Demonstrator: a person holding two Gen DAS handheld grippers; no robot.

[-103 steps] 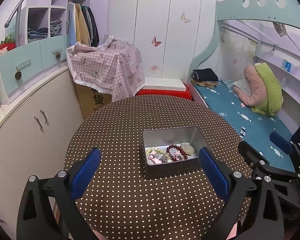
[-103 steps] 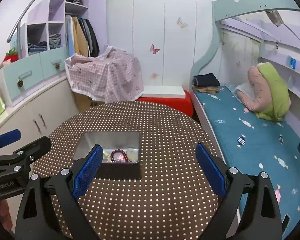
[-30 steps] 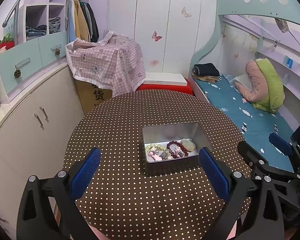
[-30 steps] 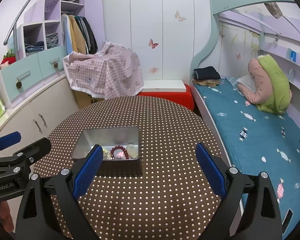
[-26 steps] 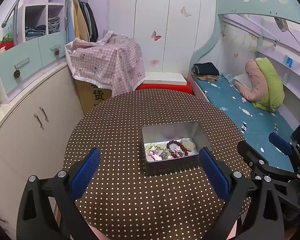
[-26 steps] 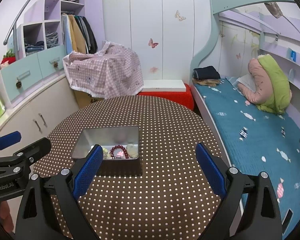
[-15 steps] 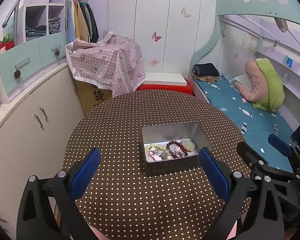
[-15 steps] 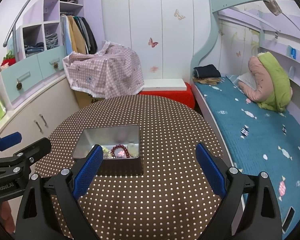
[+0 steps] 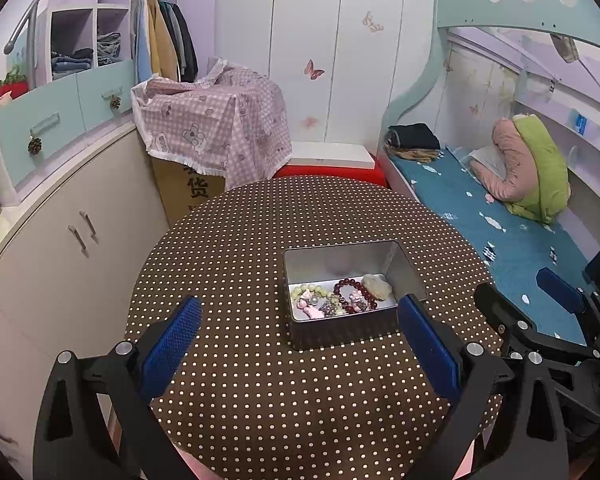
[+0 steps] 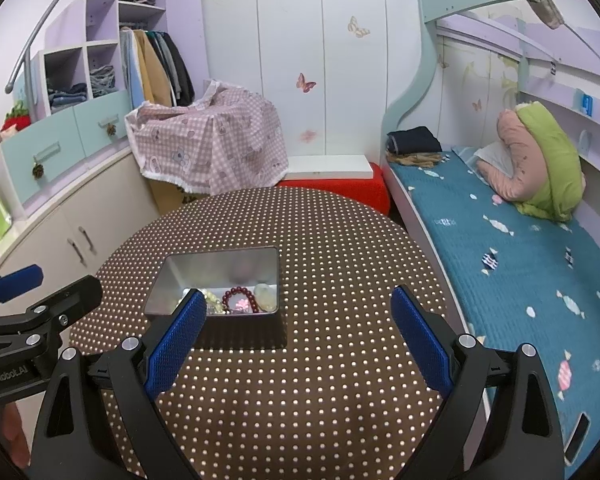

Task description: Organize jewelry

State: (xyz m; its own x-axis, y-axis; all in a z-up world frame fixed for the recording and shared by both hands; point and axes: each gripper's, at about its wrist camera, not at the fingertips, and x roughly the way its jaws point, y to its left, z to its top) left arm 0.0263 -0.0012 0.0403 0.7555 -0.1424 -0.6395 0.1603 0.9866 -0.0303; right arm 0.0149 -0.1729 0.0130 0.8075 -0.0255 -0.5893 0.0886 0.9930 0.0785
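Both grippers, left [image 9: 298,342] and right [image 10: 298,334], have jaws wide apart, empty. The tin [image 9: 352,322] sits just ahead between the left jaws; a clumsy grab could tangle the beads [image 9: 354,294].

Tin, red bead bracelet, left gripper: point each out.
Tin [image 9: 342,330], left wrist view, near outer wall.
Red bead bracelet [image 9: 342,283], left wrist view, upper beads.
Left gripper [image 9: 298,338], left wrist view, midway between fingertips.

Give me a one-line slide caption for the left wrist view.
Open left gripper poised before a metal tin of beaded bracelets on a polka-dot table.
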